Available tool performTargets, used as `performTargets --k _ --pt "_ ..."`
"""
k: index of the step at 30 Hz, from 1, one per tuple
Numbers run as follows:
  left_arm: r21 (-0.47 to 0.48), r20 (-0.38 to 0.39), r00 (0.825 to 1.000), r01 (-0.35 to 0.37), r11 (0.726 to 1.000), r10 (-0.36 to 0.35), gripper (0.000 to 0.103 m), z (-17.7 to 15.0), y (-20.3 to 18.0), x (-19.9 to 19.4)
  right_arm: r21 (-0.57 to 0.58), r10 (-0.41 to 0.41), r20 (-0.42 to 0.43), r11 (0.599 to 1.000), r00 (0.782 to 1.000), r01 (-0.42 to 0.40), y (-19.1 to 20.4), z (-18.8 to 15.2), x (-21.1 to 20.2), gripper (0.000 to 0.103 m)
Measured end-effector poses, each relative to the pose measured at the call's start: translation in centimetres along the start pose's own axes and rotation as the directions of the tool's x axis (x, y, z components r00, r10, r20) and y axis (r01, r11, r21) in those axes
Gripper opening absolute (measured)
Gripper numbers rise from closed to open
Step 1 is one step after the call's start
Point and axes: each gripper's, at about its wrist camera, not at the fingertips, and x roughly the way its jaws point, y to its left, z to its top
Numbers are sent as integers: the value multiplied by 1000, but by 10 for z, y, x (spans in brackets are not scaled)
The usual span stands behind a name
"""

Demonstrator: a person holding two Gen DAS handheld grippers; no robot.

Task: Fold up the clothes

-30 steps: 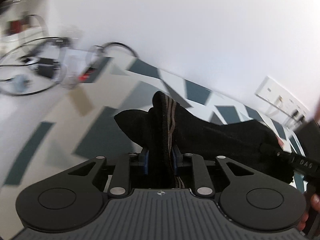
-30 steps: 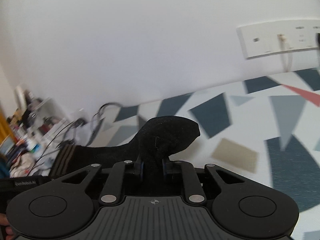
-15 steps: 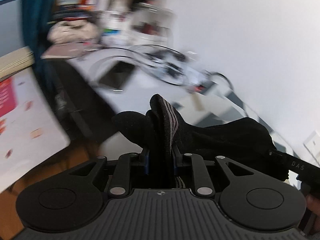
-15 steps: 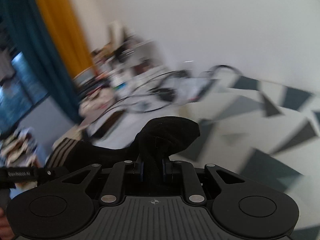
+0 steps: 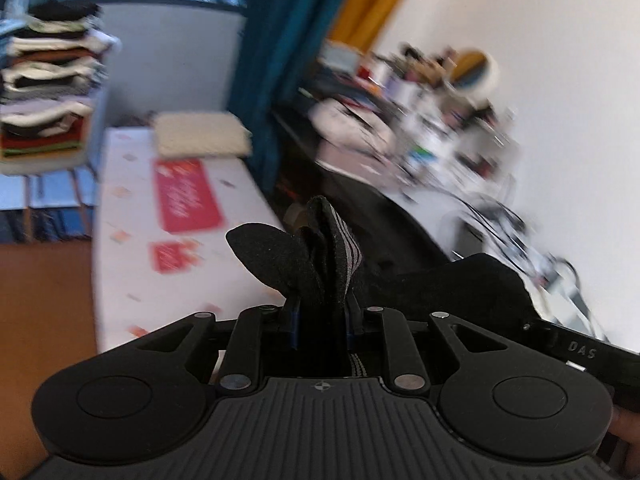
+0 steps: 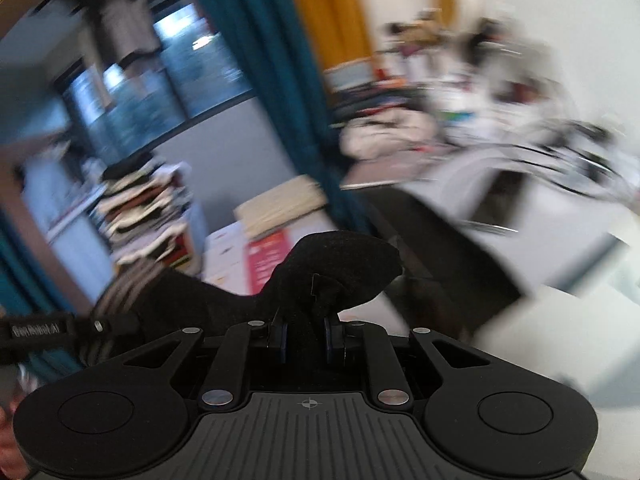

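Note:
A black sock with grey stripes at its cuff (image 5: 340, 244) is held in the air between both grippers. My left gripper (image 5: 320, 320) is shut on the striped cuff end, with a black flap (image 5: 276, 256) sticking up beside it. In the right wrist view the toe end of the sock (image 6: 340, 264) rises out of my right gripper (image 6: 306, 336), which is shut on it. The sock's body stretches left toward the other gripper (image 6: 40, 330), its striped cuff (image 6: 124, 292) blurred there. The right gripper's body (image 5: 560, 344) shows at the right of the left wrist view.
A tall stack of folded clothes (image 5: 48, 92) stands at the left on a white patterned surface (image 5: 120, 216) with a cream folded item (image 5: 200, 136). A teal curtain (image 5: 272, 60) hangs behind. A cluttered desk with cables (image 5: 440, 128) runs along the white wall. Brown floor lies lower left.
Both grippers have swung left with the sock, away from the patterned table and wall socket, toward the curtain, window and clothes stack. Their hold on the sock is unchanged.

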Motion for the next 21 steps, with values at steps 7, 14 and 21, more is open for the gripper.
performTargets --k 7,14,21 --pt "-56 18 994 -105 993 106 19 29 109 -34 -74 156 -43 985 987 -158 143 2 72 14" --pt "-135 21 982 -186 973 190 19 52 206 -57 -48 232 -130 970 964 -240 218 0 134 14" --pt "-208 3 967 -250 946 257 19 69 290 -54 -101 272 -206 949 940 -297 286 6 214 14"
